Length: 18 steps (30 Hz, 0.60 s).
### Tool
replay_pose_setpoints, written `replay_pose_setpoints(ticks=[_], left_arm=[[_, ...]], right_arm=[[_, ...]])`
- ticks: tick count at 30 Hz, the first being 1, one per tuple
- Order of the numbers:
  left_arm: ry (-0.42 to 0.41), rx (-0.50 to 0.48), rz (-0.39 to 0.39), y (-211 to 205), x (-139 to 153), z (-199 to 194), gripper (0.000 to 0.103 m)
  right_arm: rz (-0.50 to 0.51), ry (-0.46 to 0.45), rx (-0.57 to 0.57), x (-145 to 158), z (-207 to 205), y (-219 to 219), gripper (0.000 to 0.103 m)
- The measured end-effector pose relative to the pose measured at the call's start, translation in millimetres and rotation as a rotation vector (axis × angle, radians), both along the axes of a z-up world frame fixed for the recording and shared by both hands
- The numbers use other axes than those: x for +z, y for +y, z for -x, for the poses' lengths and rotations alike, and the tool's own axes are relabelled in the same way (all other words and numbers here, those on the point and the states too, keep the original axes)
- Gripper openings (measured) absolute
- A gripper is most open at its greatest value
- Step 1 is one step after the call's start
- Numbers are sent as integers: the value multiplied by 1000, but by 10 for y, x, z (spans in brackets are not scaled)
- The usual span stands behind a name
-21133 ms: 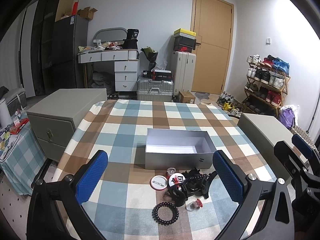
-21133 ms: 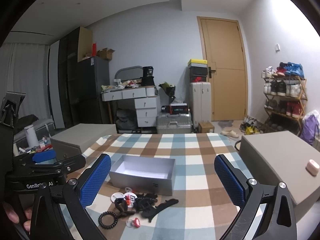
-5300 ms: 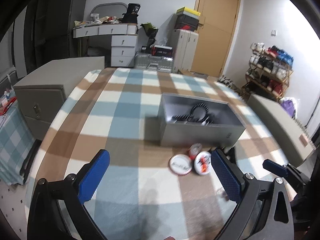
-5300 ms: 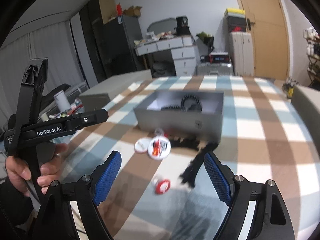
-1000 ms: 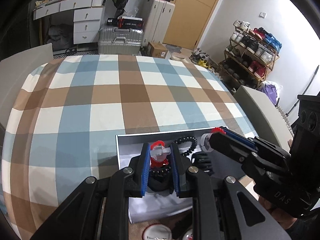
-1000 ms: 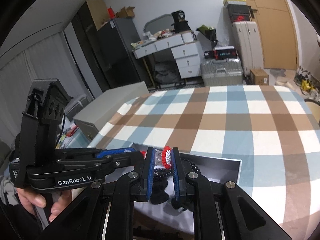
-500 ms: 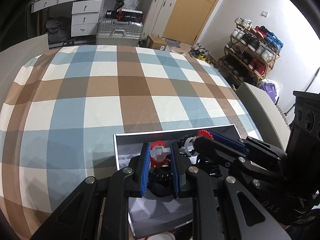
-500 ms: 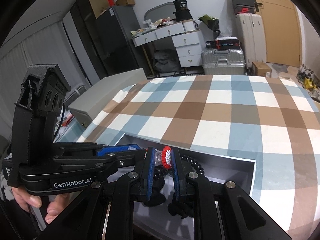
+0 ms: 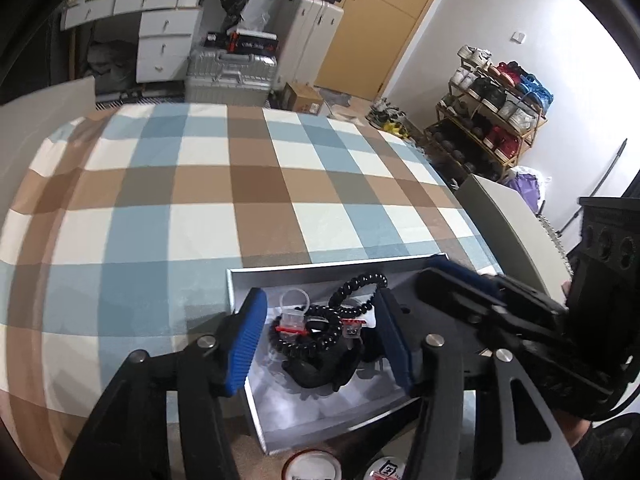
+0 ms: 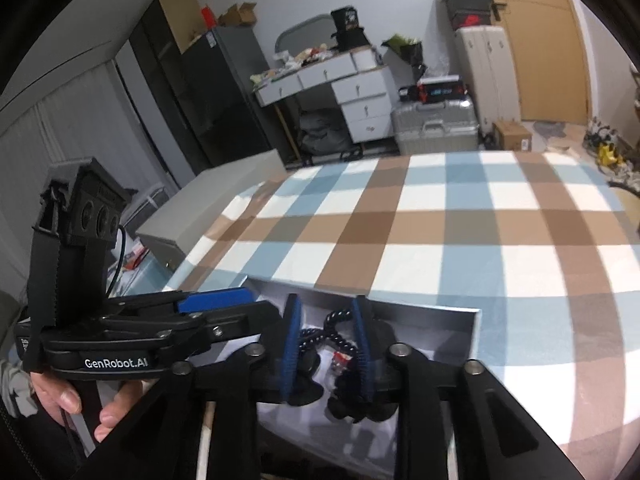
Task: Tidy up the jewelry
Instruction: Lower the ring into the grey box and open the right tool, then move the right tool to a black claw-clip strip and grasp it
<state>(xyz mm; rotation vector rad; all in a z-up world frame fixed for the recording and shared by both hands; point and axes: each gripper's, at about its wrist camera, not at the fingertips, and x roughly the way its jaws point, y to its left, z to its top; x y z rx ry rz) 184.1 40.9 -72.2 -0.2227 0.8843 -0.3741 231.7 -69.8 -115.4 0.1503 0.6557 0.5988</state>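
An open grey box (image 9: 336, 266) sits on the checked tablecloth (image 9: 200, 184) and holds a black bead bracelet (image 9: 362, 283), black hair pieces (image 9: 320, 368) and two small clear pieces with red trim (image 9: 292, 322) (image 9: 352, 326). My left gripper (image 9: 320, 340) hangs over the box with its jaws opening, and nothing is pressed between the pads. My right gripper (image 10: 326, 344) is beside it over the same box (image 10: 476, 320), jaws also opening. A clear red-trimmed piece (image 10: 340, 358) lies loose below them.
Two round badges (image 9: 312, 466) (image 9: 386, 473) lie on the cloth just in front of the box. A person's hand (image 10: 68, 396) holds the left gripper's handle. Grey cabinets (image 10: 224, 196) flank the table, and a shoe rack (image 9: 492, 120) stands at the right.
Both grippers were shut on small clear red-trimmed pieces. Both have now spread their jaws, and the pieces lie in the box.
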Motion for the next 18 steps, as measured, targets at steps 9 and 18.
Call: replay_pose_setpoints(ticks=[9, 18], left_arm=[[-40, 21, -36, 37, 55, 202, 52], [-66, 102, -67, 44, 54, 472, 78]], right_arm=[[13, -57, -26, 127, 295, -163, 49], [-16, -48, -44, 1, 648, -357, 60]])
